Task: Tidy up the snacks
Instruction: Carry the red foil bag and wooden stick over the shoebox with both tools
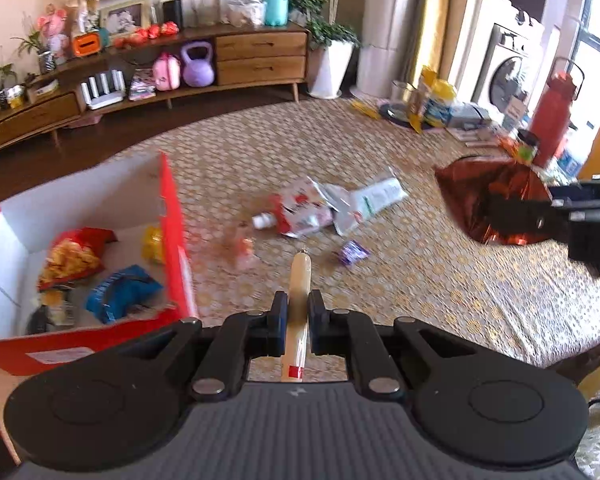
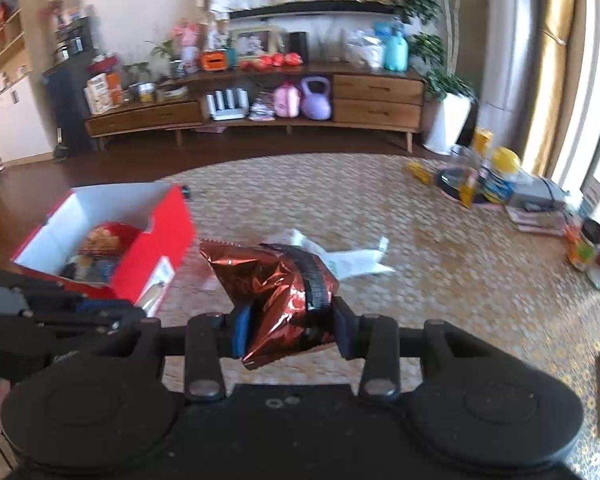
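Observation:
My left gripper is shut on a pale sausage stick that points forward above the patterned cover. A red box with a white inside stands to its left and holds a yellow-red chip bag, a blue packet and other snacks. My right gripper is shut on a shiny red foil bag, held in the air to the right of the red box. In the left wrist view the foil bag and the right gripper come in from the right.
Loose snack packets and a small purple wrapper lie on the cover ahead. A wooden sideboard runs along the far wall. A pile of items and a red flask stand at the right.

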The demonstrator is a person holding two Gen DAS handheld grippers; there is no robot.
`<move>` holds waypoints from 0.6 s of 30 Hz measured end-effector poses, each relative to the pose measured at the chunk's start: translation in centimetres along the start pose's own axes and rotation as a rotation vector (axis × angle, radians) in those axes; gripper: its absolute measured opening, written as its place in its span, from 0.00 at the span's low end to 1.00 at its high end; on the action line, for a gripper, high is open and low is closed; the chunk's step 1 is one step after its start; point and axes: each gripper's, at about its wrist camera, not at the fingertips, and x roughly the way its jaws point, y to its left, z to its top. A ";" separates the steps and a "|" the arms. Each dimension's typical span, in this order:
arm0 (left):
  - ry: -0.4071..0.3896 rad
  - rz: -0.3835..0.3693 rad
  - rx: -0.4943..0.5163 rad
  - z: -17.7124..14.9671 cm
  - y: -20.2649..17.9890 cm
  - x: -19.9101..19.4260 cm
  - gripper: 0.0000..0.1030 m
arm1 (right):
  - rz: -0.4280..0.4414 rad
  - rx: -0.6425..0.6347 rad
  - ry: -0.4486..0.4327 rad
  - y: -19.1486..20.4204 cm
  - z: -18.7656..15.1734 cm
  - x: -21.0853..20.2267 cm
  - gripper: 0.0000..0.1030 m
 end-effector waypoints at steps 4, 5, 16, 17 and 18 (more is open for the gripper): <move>-0.025 0.018 -0.027 0.6 2.1 -1.6 0.10 | 0.029 -0.030 -0.011 2.8 1.0 -0.1 0.38; -0.028 0.026 -0.030 0.7 2.6 -1.9 0.10 | 0.036 -0.038 -0.014 3.5 1.2 0.0 0.38; -0.044 0.135 -0.082 1.6 9.6 -4.8 0.10 | 0.114 -0.119 -0.029 11.2 3.7 1.1 0.38; -0.044 0.141 -0.084 1.7 10.2 -4.9 0.10 | 0.119 -0.129 -0.029 12.1 4.0 1.3 0.38; -0.044 0.149 -0.088 1.8 10.8 -5.1 0.10 | 0.121 -0.135 -0.029 12.7 4.1 1.7 0.38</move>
